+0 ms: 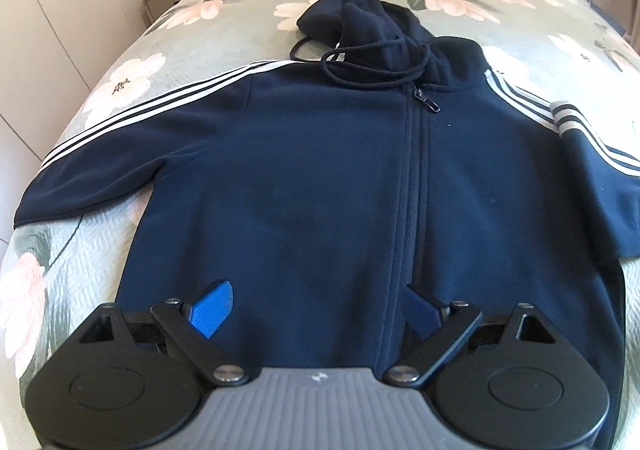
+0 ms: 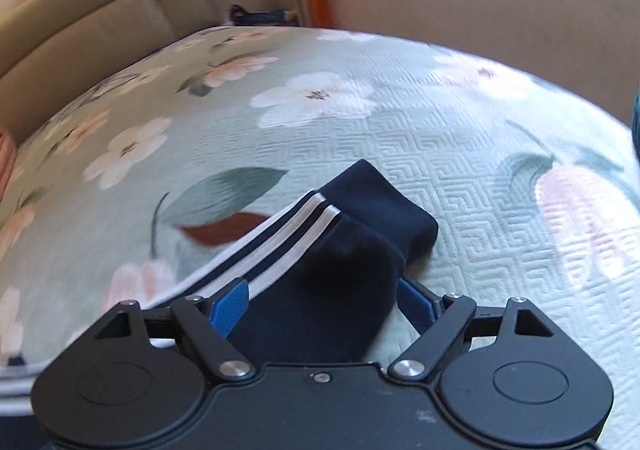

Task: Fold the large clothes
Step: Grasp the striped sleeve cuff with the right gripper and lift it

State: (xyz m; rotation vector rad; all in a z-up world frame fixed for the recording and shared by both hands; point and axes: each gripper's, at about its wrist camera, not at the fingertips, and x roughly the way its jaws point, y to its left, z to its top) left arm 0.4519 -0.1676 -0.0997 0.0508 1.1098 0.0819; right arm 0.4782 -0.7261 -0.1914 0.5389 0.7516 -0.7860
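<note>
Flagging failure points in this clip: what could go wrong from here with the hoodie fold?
1. The right tongs stand open around the sleeve cuff; closing may catch only the top layer.
2. The drawstring lies loose across the collar and could get trapped in a fold.
3. The hood is crumpled, so the fold may turn out lumpy.

Light: bright daylight, soft shadows | left wrist: sharp, fisheye bowing at edges | right wrist: motion-blurred, sunlit glare on bedspread [image 2: 500, 98] right edge
</note>
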